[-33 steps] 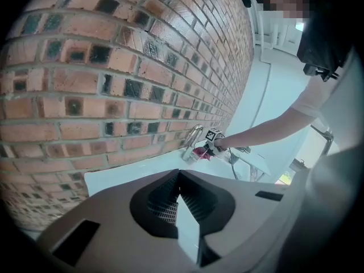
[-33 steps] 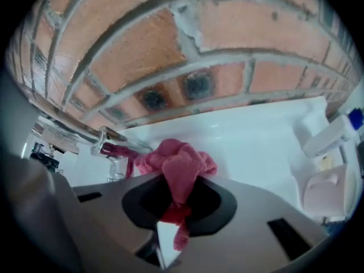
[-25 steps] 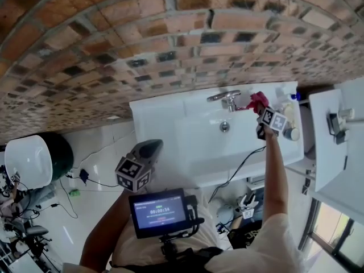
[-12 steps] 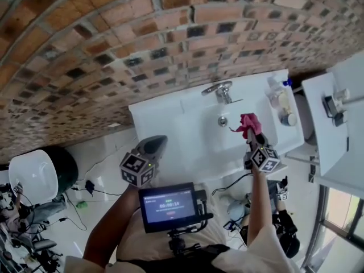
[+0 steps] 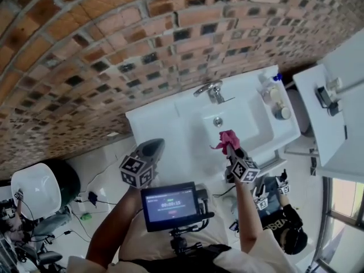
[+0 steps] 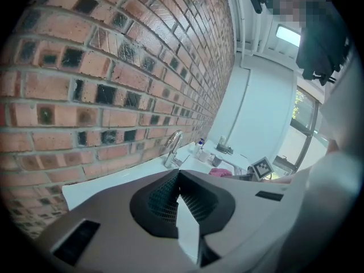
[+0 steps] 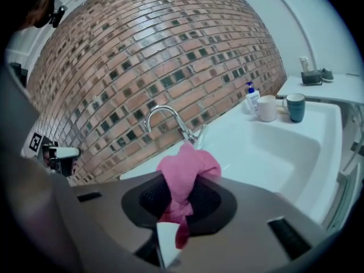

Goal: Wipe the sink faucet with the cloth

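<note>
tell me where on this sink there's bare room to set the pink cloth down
Bare: the white sink's flat left deck, between the brick wall and the basin, and the basin itself below the chrome faucet. Crowded: the back right corner, with a blue-capped bottle, a pale cup and a teal mug.

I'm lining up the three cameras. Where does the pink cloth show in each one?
Head view: cloth right of centre, over the sink, below the faucet.
Left gripper view: cloth small, right of centre, right of the faucet.
Right gripper view: cloth low centre, between the jaws, before the faucet.
Shared landmark: the faucet.
</note>
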`<action>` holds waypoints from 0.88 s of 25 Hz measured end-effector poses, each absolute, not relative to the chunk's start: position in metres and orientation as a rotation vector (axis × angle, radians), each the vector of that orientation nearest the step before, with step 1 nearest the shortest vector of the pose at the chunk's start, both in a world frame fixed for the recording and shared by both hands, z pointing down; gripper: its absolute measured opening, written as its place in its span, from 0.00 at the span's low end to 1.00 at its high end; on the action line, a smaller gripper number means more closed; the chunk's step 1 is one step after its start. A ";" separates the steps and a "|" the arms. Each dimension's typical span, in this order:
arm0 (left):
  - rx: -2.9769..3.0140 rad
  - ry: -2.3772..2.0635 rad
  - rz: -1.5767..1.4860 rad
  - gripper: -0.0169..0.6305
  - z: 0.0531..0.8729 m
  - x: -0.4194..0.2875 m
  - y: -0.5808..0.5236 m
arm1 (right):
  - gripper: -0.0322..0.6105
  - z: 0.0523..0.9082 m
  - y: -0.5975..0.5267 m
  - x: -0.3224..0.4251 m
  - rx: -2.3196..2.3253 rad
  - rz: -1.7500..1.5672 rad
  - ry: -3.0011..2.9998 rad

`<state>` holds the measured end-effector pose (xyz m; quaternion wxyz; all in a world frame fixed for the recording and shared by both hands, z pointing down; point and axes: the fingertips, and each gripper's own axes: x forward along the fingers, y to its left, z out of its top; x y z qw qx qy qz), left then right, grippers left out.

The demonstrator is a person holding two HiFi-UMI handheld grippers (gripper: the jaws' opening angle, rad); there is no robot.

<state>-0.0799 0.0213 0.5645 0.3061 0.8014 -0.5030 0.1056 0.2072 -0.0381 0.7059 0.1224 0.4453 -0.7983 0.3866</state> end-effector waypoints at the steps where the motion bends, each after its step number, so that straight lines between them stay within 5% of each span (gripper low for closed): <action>1: 2.115 -1.331 0.276 0.02 0.566 -0.080 0.023 | 0.18 0.708 -0.034 0.206 1.293 1.131 -2.323; 11: 2.091 -1.338 0.284 0.01 0.572 -0.081 0.029 | 0.18 0.700 -0.046 0.215 1.303 1.106 -2.332; 22: 2.158 -1.279 0.408 0.02 0.573 -0.065 0.006 | 0.18 0.645 -0.228 0.241 1.192 0.887 -2.297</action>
